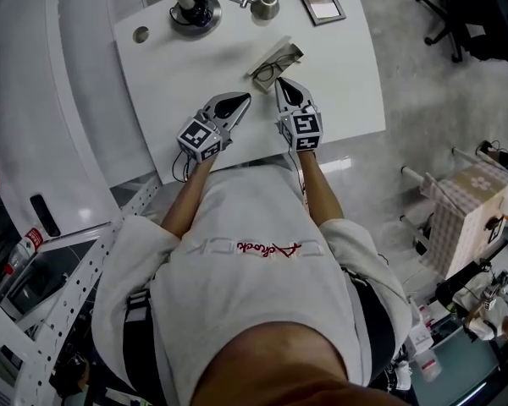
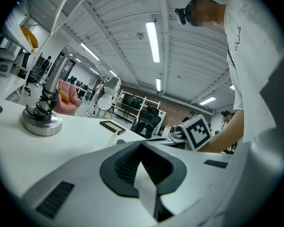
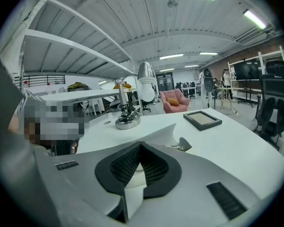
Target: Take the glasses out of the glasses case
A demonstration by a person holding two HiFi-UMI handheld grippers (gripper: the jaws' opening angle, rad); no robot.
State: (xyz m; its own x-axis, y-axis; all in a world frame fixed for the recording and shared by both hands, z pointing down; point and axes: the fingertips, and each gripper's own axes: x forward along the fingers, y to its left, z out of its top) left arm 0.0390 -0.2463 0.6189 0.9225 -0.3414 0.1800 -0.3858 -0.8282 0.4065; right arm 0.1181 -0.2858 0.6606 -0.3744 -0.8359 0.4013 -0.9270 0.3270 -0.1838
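Observation:
An open glasses case [image 1: 281,56] lies on the white table [image 1: 347,91], with dark-framed glasses [image 1: 267,73] resting in its near half. My right gripper [image 1: 283,83] is shut and empty, its tips just short of the glasses. In the right gripper view the case's pale lid [image 3: 166,133] and a bit of the glasses [image 3: 183,145] show just past the closed jaws of my right gripper [image 3: 141,144]. My left gripper [image 1: 245,99] sits to the left of the case, shut on nothing. In the left gripper view, my left gripper [image 2: 141,144] has its jaws meeting at the tip.
At the table's far side stand a lamp base with a coiled cable [image 1: 195,11], a round metal piece [image 1: 264,5] and a small picture frame [image 1: 320,1]. A round disc [image 1: 141,34] lies far left. The table's near edge runs under my hands.

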